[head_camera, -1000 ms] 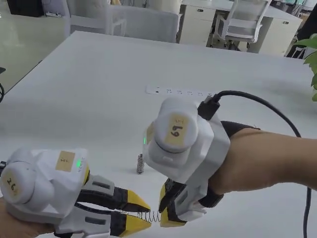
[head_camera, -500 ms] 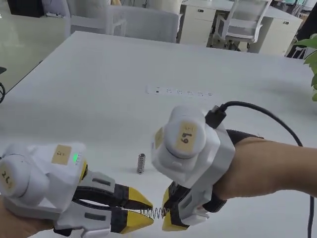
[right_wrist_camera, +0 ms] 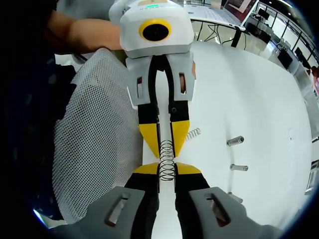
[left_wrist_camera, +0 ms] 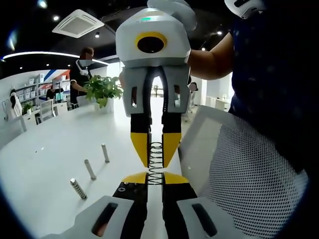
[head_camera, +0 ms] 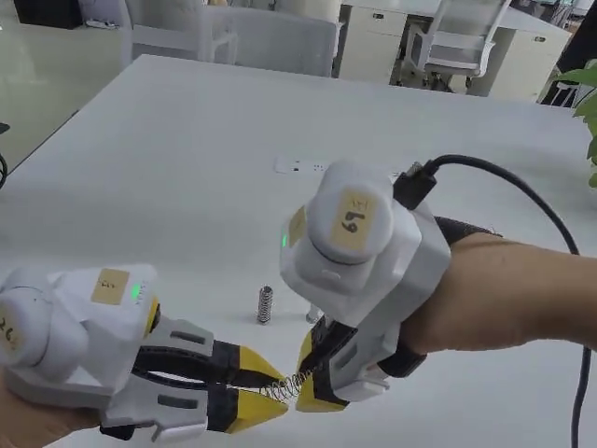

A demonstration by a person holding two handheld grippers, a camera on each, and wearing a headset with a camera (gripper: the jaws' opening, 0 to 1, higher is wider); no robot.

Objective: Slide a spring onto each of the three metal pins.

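A short wire spring [head_camera: 287, 385] hangs in the air between my two grippers, just above the white table [head_camera: 187, 168]. My left gripper [head_camera: 270, 390] is shut on one end of it and my right gripper [head_camera: 306, 379] on the other, tip to tip. In the left gripper view the spring [left_wrist_camera: 155, 164] runs from my left gripper [left_wrist_camera: 155, 178] up into the right gripper [left_wrist_camera: 155, 149]. Three upright metal pins stand beyond: two bare pins [left_wrist_camera: 105, 153] [left_wrist_camera: 90, 170] and one pin with a spring on it [left_wrist_camera: 77, 188] [head_camera: 265, 304]. A loose spring [right_wrist_camera: 193, 133] lies on the table.
A power strip [head_camera: 303, 167] is set into the table further back. Grey mesh [right_wrist_camera: 94, 129] lies close beside the grippers at the near edge. Office chairs [head_camera: 457, 42] and a green plant [head_camera: 586, 103] stand past the far side.
Both grippers have kept hold of the spring. The right gripper has tilted and come slightly nearer the left one, and the spring has risen a little and slants.
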